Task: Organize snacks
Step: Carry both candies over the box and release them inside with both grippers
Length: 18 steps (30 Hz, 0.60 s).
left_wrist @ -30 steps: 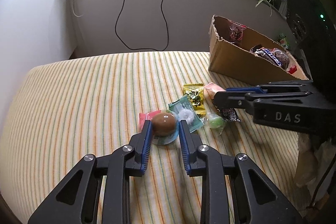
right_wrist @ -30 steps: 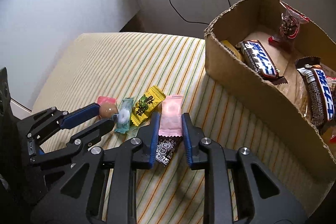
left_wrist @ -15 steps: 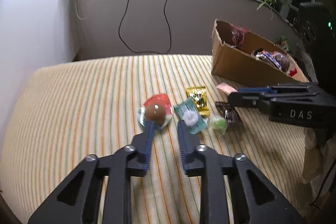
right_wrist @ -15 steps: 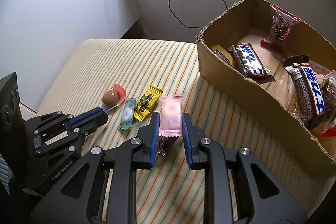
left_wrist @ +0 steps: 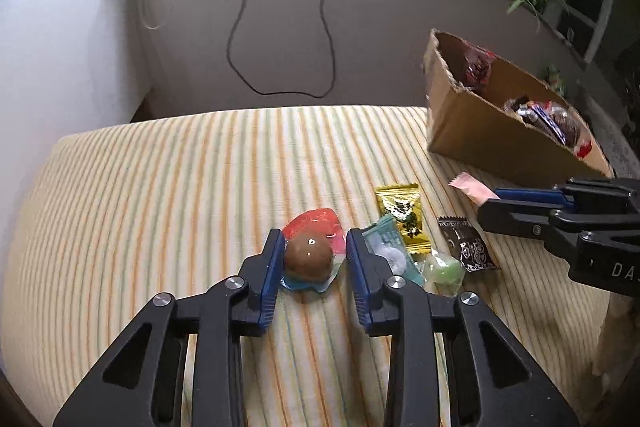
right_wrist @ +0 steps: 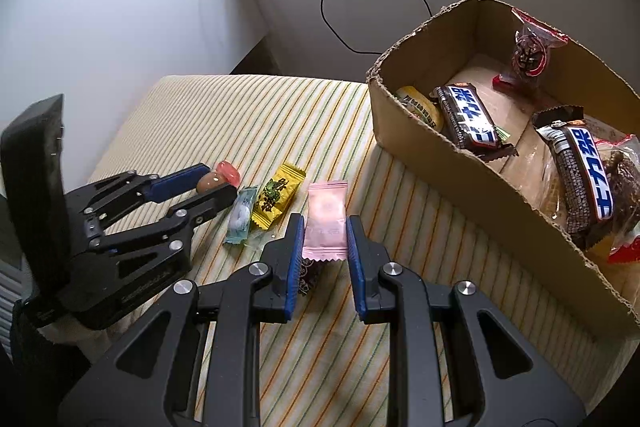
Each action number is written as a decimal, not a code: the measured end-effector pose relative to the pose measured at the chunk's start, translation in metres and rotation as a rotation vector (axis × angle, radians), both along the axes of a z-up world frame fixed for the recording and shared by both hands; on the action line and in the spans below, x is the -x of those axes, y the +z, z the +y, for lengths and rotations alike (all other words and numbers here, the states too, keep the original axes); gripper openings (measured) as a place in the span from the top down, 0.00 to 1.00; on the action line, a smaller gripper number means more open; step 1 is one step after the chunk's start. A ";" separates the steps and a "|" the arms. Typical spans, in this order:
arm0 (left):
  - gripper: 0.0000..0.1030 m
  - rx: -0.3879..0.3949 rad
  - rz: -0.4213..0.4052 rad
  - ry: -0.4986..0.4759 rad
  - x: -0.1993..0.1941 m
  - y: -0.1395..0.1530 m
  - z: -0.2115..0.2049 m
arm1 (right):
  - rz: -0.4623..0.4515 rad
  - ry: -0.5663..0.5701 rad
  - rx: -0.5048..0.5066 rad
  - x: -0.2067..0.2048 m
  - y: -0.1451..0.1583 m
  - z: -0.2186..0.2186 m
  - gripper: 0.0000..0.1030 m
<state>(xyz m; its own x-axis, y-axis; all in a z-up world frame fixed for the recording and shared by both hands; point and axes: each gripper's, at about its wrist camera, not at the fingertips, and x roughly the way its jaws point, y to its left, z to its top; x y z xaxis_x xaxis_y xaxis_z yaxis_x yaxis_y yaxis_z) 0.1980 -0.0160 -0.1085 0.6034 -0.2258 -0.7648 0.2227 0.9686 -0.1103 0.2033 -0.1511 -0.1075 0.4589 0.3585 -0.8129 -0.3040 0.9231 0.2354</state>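
Observation:
A brown ball candy (left_wrist: 308, 259) in a clear wrapper with a red end lies on the striped tablecloth (left_wrist: 180, 195). My left gripper (left_wrist: 315, 235) straddles it with its jaws opening; the left pad touches the ball, and a gap shows at the right pad. The right wrist view shows that gripper (right_wrist: 216, 182) with the ball (right_wrist: 210, 182) at its tips. My right gripper (right_wrist: 325, 219) is shut on a pink candy packet (right_wrist: 326, 223), held above the cloth. The left wrist view shows it (left_wrist: 496, 199) gripping the pink packet (left_wrist: 470, 187). A cardboard box (right_wrist: 460, 187) holds chocolate bars and other snacks.
On the cloth lie a yellow candy (left_wrist: 404, 223), a teal one (left_wrist: 390, 251), a green one (left_wrist: 442, 271) and a black packet (left_wrist: 466, 245), between the two grippers. The box (left_wrist: 480, 143) stands at the right. A black cable (left_wrist: 280, 91) hangs on the wall behind.
My left gripper drew back from the ball candy, then came forward so the ball sits between its fingers again. The right gripper keeps its hold on the pink packet.

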 end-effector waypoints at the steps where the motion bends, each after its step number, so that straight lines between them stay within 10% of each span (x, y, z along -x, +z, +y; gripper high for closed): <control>1: 0.73 0.008 0.001 0.009 0.002 0.001 0.002 | -0.001 -0.001 0.000 0.000 0.001 -0.001 0.79; 18: 0.80 0.045 -0.090 -0.007 0.022 0.046 0.000 | -0.079 -0.005 -0.014 0.021 0.031 -0.023 0.79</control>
<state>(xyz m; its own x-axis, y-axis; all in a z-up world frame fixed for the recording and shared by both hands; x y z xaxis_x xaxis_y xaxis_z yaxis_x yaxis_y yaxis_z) 0.1761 -0.0160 -0.0630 0.6676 -0.2634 -0.6963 0.2406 0.9615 -0.1331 0.1824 -0.1740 -0.0764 0.5230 0.3676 -0.7690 -0.3180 0.9212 0.2242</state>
